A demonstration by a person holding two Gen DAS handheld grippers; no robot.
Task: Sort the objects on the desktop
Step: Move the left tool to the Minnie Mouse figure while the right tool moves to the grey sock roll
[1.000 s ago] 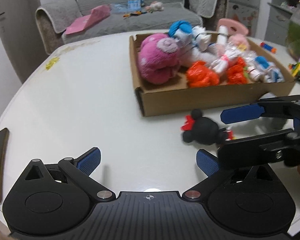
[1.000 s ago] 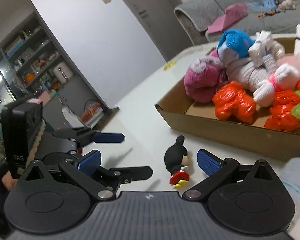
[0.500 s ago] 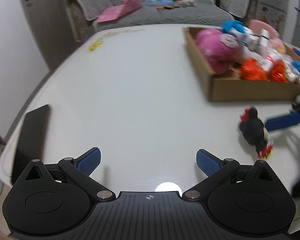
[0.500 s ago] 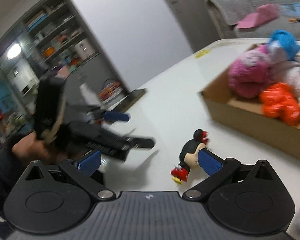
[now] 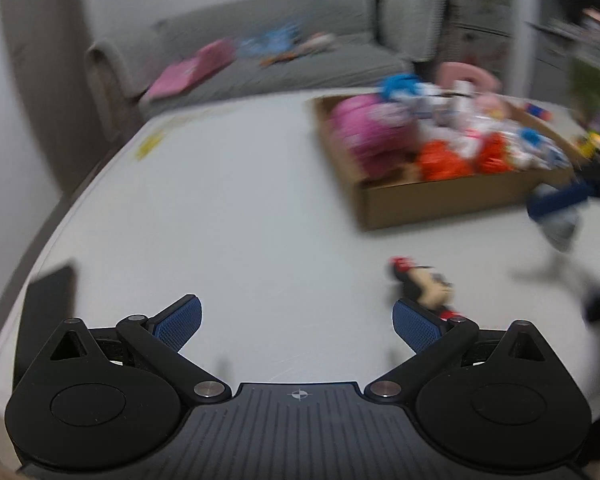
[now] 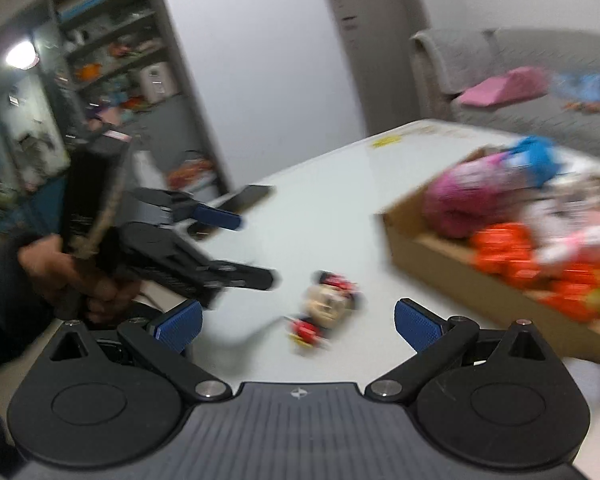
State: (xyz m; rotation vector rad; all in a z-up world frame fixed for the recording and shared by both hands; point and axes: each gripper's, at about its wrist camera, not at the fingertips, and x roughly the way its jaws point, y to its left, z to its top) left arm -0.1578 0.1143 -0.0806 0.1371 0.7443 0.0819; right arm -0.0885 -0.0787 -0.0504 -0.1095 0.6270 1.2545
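**Both jaws spread, the mouse figure lying loose on the worktop**

My jaws stand wide apart on both sides and hold nothing. The left gripper hovers low over the white worktop, its blue pads well separated. The right gripper is spread just as wide, and from the left wrist I see only one of its blue pads at the right edge, badly blurred.

The small mouse figure with a black head and red bow lies on its side on the worktop, free of any finger. From my left wrist it sits just past my right-hand pad, close to it; whether they touch I cannot tell. From my right wrist the same figure lies between my two pads and a little ahead of them, apart from both.

Beyond the figure stands the cardboard box, toward the far right part of the worktop. It holds a pink plush, orange bundles and white and blue soft things too blurred to name.

A dark phone lies flat at the near left edge of the worktop. In the right-wrist view my left hand grips the left gripper's handle over that same side. A grey sofa stands behind the worktop's far edge.
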